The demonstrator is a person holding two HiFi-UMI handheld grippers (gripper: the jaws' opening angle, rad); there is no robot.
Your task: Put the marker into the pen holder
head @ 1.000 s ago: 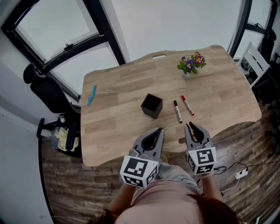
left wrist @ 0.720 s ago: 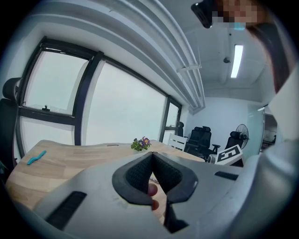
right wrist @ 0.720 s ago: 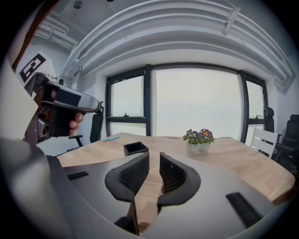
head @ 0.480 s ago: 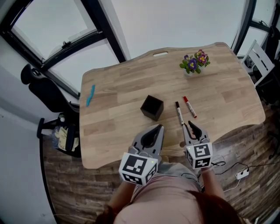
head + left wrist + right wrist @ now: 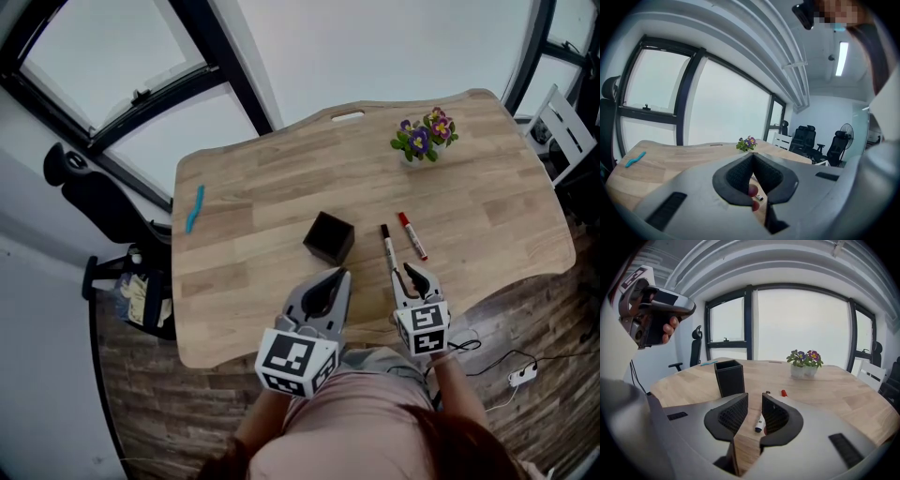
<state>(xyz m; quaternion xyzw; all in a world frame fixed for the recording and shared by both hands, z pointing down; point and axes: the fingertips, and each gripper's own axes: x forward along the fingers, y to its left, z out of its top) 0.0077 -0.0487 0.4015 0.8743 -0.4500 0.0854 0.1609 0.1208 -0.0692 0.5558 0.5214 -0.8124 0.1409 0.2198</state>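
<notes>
1. Right gripper (image 5: 415,273): its jaws have just been opening and now stand partly apart. In the right gripper view (image 5: 754,405) the pale near end of the black marker (image 5: 760,423) shows low in the gap between them, closer to the right jaw. The pads do not press on it, so nothing is held.
2. Left gripper (image 5: 334,278): its jaws meet at the tips with nothing between them, as the left gripper view confirms (image 5: 752,157). It hangs over the near table edge, short of the pen holder (image 5: 329,237).
3. Task item: the black marker (image 5: 387,249) lies flat on the wooden table (image 5: 469,178), directly ahead of the right gripper. Its near end is just at the jaw tips, slightly toward the gripper's left.
4. Governing relation: the marker's long axis runs away from the right gripper, close to the line of its jaws and not across them. Judged from this, a closure here would catch only the end of the barrel.
5. Nearer hand: the right one, clearly. The left gripper stands well to the side of the marker.
6. A red marker (image 5: 412,234) lies beside the black one, ahead and slightly right, apart from it.
7. Destination: the pen holder (image 5: 730,378) stands upright, ahead and to the left of the right gripper, with its mouth open.
</notes>
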